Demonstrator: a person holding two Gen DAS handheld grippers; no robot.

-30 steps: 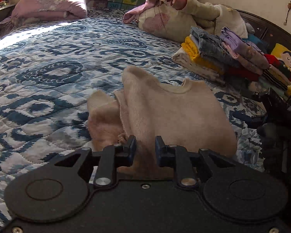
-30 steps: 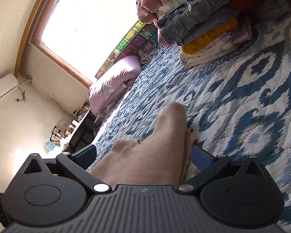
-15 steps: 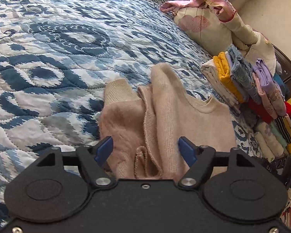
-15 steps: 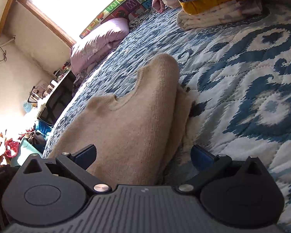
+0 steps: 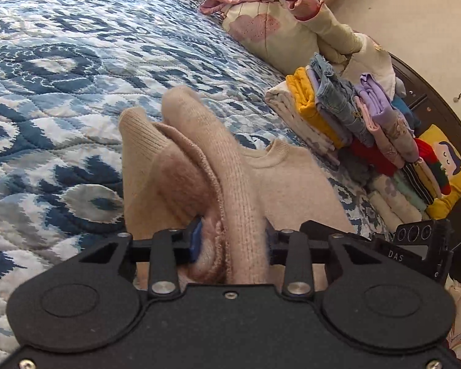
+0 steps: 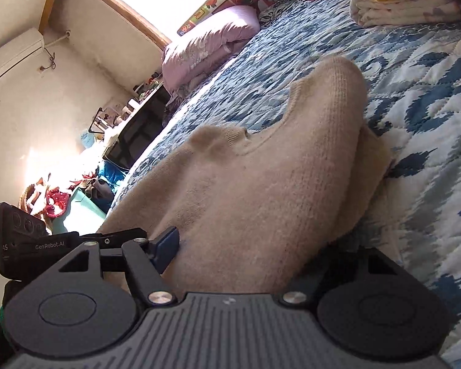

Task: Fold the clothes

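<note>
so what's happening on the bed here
A person is folding a beige sweater on a blue patterned quilt, with a claw in each hand. The left claw has just been closing and now pinches a bunched fold of the sweater at its near edge. The right claw has also been closing, with a thick part of the knit between its jaws. Folded clothes are stacked farther along the bed.

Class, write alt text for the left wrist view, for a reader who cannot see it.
The left gripper has just been closing on a bunched fold of a beige sweater lying on a blue-and-white patterned quilt. To the right stands a stack of folded clothes beside a cream pillow.
</note>
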